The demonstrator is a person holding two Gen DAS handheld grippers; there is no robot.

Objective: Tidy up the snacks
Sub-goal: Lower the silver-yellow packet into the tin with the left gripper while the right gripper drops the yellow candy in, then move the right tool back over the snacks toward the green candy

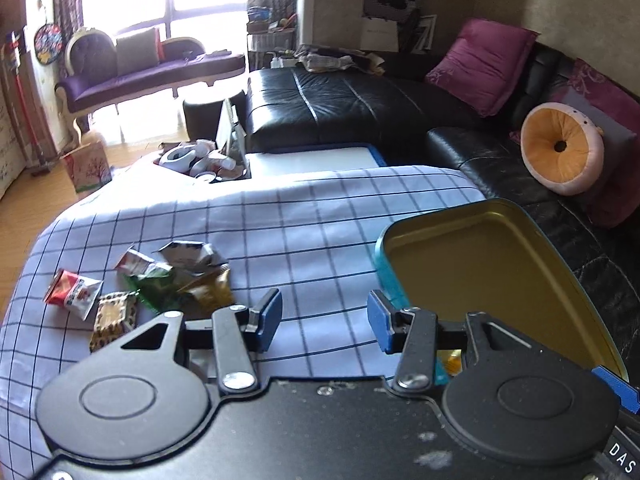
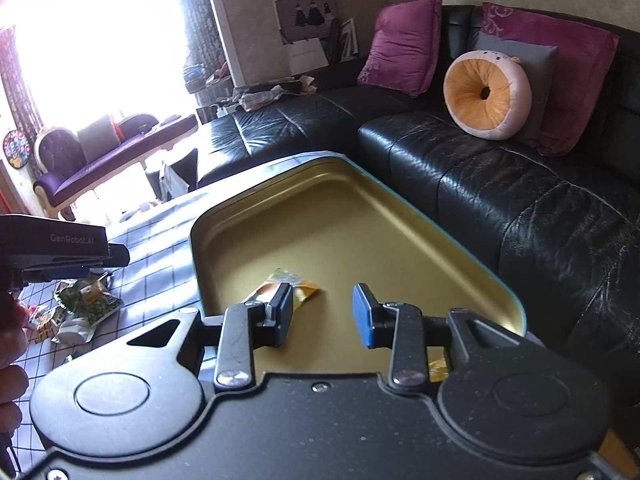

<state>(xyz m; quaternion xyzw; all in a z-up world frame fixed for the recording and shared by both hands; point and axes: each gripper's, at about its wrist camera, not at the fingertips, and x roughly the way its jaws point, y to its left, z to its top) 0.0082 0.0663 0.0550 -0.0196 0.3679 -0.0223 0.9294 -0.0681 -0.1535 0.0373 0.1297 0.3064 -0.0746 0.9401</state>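
Observation:
A gold-lined tin with a teal outside (image 1: 492,264) sits at the right of the checked tablecloth (image 1: 280,216). Several snack packets (image 1: 160,284) lie in a loose pile at the left. My left gripper (image 1: 324,320) is open and empty above the cloth, between the pile and the tin. In the right wrist view my right gripper (image 2: 322,314) is open and empty over the tin (image 2: 340,216). An orange and yellow snack packet (image 2: 294,282) lies inside the tin, just beyond the left finger. Another yellow packet (image 2: 438,370) peeks out behind the right finger. The pile also shows there (image 2: 86,300).
A black leather sofa (image 1: 360,108) wraps behind and right of the table, with magenta cushions (image 1: 484,64) and a round orange plush (image 1: 560,148). A box of white cups (image 1: 204,160) stands past the far table edge. The left gripper body (image 2: 56,252) is at the left of the right wrist view.

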